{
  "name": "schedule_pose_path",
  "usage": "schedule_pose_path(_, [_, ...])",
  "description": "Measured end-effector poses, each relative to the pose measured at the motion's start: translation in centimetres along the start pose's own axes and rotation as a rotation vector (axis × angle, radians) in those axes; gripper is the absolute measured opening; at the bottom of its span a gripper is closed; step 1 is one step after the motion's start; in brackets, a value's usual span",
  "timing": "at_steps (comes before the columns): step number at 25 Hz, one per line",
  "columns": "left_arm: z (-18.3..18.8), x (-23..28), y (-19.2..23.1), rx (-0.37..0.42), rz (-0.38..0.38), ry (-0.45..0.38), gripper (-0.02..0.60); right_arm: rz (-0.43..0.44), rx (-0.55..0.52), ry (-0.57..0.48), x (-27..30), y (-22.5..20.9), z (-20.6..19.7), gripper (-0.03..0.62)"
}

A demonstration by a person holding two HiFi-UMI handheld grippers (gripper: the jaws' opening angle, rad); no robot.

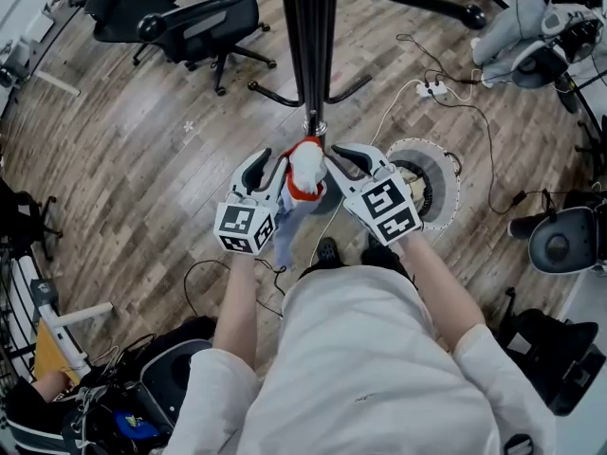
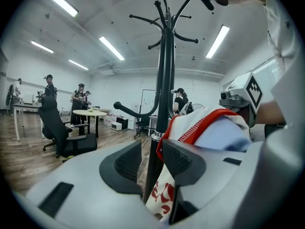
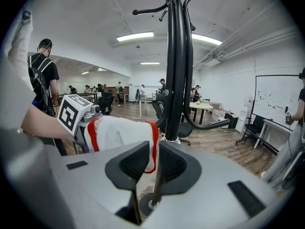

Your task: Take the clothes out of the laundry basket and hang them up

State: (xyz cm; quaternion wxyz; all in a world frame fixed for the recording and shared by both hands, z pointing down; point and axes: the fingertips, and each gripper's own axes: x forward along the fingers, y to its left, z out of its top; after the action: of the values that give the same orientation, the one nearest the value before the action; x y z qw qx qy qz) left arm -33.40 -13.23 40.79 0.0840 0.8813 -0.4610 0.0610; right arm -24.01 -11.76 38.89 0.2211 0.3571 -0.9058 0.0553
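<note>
The black coat stand [image 1: 308,36] fills the centre, and only the gripper views show its hooked arms overhead. The white, red-trimmed garment [image 1: 304,171] hangs just beside its pole, between both tools. The right gripper [image 1: 343,154] pinches the red hem. The left gripper [image 1: 272,167] is spread, with cloth beside one jaw. An office chair [image 1: 190,17] and floor cables [image 1: 408,112] lie well apart from them.

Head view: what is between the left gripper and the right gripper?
A white shirt with red trim lies between the left gripper and the right gripper, just before the coat stand; the head view shows this.
</note>
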Motion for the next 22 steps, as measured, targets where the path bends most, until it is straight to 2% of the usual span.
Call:
schedule_pose_path(8, [0.8,-0.5,-0.4,0.015,-0.006,-0.024,0.137,-0.018,-0.019,-0.032,-0.2,-0.2,0.6,0.069])
schedule_pose_path(16, [2.0,-0.9,-1.0,0.035,-0.020,-0.066,0.135,-0.005,-0.016,-0.027,-0.4,0.2,0.6,0.067])
schedule_pose_path(22, [2.3,-0.8,-1.3,0.044,-0.020,-0.068,0.132,0.019,-0.009,-0.027,-0.4,0.8,0.7,0.067])
